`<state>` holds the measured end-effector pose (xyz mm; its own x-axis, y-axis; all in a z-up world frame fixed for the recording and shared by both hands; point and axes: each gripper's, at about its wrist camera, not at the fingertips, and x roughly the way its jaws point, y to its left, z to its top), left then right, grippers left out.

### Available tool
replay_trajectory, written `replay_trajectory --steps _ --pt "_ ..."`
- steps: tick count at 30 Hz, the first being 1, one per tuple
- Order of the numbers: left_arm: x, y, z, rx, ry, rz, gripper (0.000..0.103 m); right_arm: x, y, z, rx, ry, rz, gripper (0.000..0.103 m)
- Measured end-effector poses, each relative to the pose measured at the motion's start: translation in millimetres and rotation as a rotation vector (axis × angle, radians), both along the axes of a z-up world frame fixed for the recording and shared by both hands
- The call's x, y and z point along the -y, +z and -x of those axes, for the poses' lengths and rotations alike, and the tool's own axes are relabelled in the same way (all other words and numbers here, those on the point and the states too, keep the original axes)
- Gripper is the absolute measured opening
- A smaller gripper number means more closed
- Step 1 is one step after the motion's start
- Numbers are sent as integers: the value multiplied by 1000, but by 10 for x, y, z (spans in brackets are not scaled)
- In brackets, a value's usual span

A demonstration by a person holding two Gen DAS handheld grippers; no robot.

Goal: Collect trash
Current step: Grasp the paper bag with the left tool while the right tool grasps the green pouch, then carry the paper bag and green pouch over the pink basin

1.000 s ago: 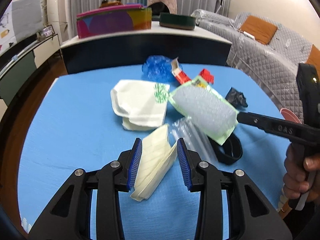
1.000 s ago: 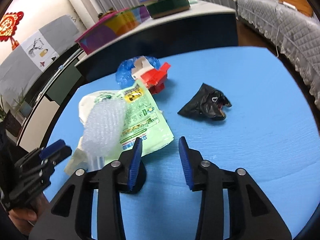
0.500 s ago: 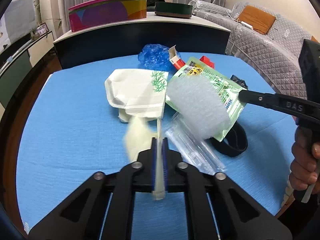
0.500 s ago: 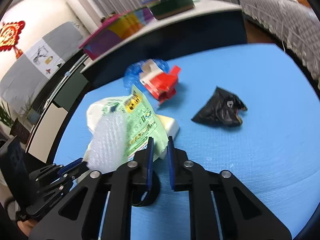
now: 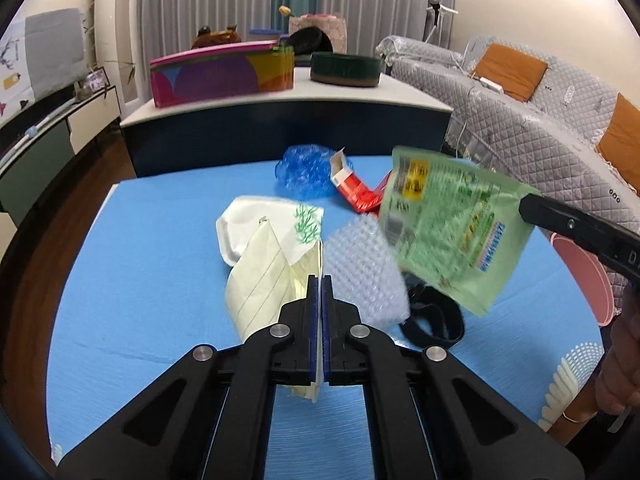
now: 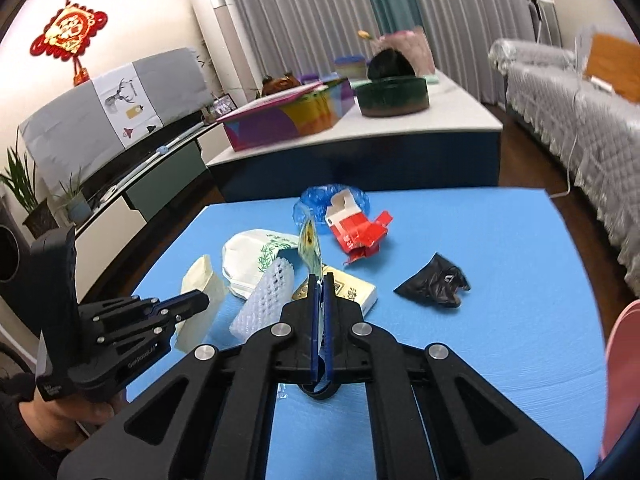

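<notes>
My left gripper (image 5: 319,284) is shut on a folded cream lined paper (image 5: 264,272) and holds it above the blue table; it also shows in the right wrist view (image 6: 202,280). My right gripper (image 6: 319,280) is shut on a green snack bag (image 5: 448,224), lifted off the table and seen edge-on in the right wrist view (image 6: 310,248). Bubble wrap (image 5: 362,268) hangs by the bag. On the table lie a white paper bag (image 5: 260,220), a blue plastic wad (image 5: 304,168), a red carton (image 6: 356,232) and a black crumpled bag (image 6: 436,284).
A black strap ring (image 5: 434,320) lies on the blue table (image 5: 140,260). A pink bin (image 5: 588,280) stands off the right edge. A dark counter (image 5: 280,132) with coloured boxes is behind the table. A covered sofa (image 5: 540,120) is at the right.
Both grippers went from open to shut. The left one took the cream paper and lifted it. The right one took the green bag and raised it off the table.
</notes>
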<state>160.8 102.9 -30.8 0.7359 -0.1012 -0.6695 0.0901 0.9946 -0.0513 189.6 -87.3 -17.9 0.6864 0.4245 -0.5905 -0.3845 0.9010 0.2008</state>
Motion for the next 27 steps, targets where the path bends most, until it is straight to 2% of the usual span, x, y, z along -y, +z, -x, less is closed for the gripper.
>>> replay_trajectory --steps 16,27 --pt "259 270 75 88 -28 26 1 228 279 328 98 -52 69 2" --pt "634 404 52 131 -90 46 1 522 421 487 143 -117 103 2"
